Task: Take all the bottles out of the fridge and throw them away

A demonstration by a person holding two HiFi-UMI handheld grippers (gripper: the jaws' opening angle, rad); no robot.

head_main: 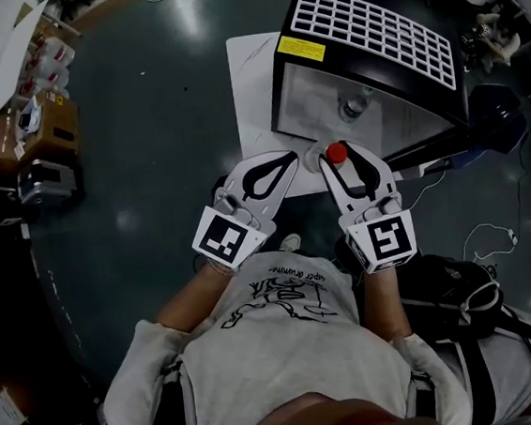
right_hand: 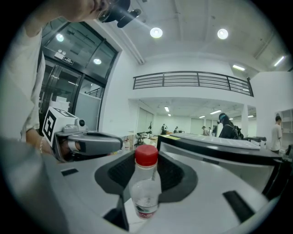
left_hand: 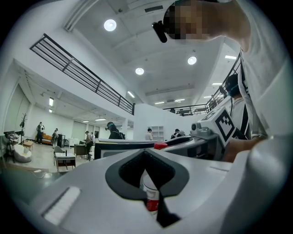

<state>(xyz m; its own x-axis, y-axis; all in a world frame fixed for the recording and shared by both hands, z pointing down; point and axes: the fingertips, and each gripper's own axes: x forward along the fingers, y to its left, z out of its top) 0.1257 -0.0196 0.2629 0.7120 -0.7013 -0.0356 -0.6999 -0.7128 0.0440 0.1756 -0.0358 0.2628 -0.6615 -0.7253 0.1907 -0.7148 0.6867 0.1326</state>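
Observation:
A clear bottle with a red cap [head_main: 336, 153] stands upright between the jaws of my right gripper [head_main: 348, 172], which is shut on it just in front of the fridge. In the right gripper view the bottle [right_hand: 145, 194] shows a red label near its base. My left gripper [head_main: 279, 165] hangs beside it on the left, its jaws closed tip to tip with nothing seen inside. Through their hollow, the left gripper view shows a labelled bottle [left_hand: 150, 195] beyond. The small black fridge [head_main: 369, 31] stands open, with another bottle [head_main: 354, 106] inside.
The fridge sits on a white sheet [head_main: 251, 76] on a dark floor. Cardboard boxes [head_main: 36, 137] lie at the left. A black backpack [head_main: 453, 291] and cables [head_main: 486, 231] lie at the right. People stand far off in the hall.

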